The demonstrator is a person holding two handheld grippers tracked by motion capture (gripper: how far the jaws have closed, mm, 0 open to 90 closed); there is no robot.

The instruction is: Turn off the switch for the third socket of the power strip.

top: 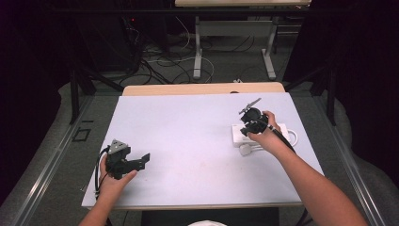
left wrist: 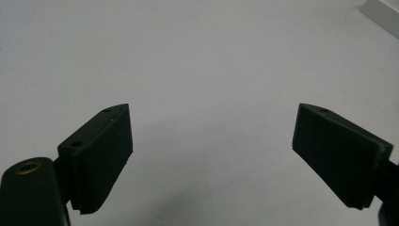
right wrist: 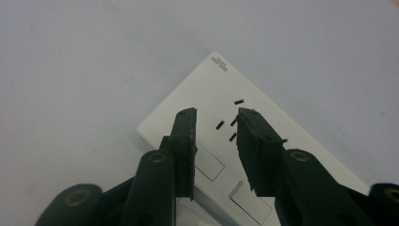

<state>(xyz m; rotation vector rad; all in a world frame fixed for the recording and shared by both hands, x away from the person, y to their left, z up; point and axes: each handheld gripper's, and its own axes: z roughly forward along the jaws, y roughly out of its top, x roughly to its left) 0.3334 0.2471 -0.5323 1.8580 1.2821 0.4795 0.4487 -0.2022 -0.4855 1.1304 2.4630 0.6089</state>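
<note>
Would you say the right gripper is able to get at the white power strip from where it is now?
Probably yes. The right gripper hangs just above the white power strip with its jaws partly apart, and nothing lies between them. The left gripper is far off across the table.

Lay pale and bare beneath both tongs: the desk (top: 188, 141). Tangled well beyond them, past its far edge: cables (top: 160, 61) around a second desk's grey legs (top: 197, 52).

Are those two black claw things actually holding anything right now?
No. The left gripper is wide open over bare table. The right gripper hovers over the white power strip, jaws slightly apart with nothing between them.
</note>
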